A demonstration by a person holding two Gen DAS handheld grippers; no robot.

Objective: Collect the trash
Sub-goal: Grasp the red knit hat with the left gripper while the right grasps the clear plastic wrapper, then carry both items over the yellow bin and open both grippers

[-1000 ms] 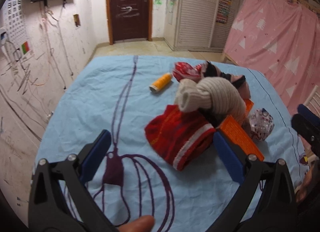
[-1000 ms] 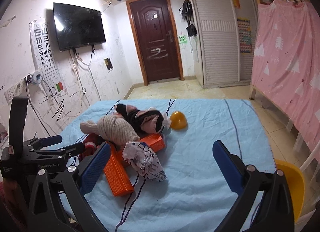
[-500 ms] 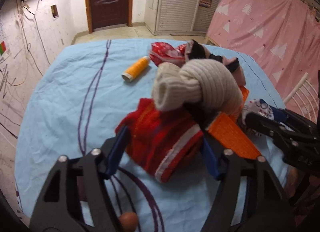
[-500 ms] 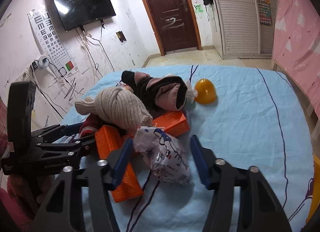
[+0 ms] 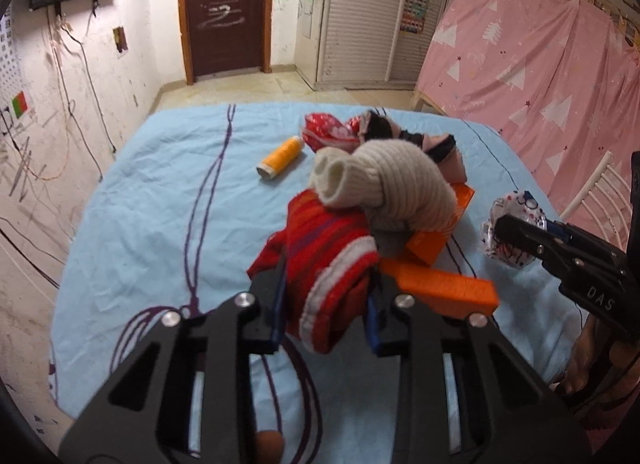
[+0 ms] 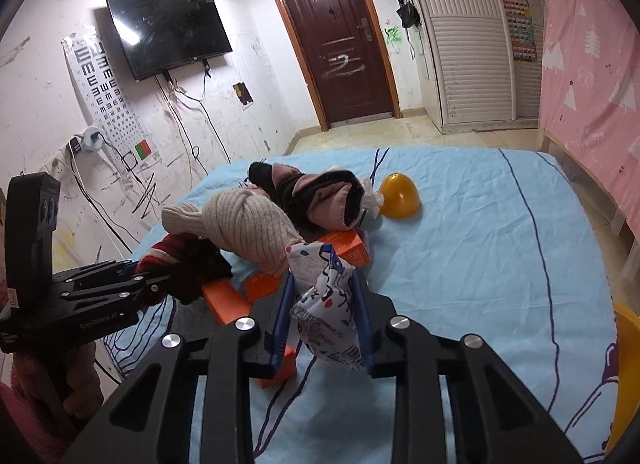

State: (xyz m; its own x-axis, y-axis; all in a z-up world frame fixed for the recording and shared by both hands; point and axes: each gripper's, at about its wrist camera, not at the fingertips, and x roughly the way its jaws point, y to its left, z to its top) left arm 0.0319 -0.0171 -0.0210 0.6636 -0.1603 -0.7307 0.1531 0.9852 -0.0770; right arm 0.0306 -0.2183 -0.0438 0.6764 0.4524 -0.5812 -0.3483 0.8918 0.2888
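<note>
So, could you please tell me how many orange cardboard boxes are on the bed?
2: one orange cardboard box beside the left gripper, another under the cream knit; more may be hidden.

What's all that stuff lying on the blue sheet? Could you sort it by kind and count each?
Knitted clothing bundles: 3 (red striped, cream, pink-and-black)
Orange boxes: 2 ()
Crinkly printed wrappers: 2 (white, red)
Yellow thread spool: 1
Yellow bowl: 1
Total: 9
</note>
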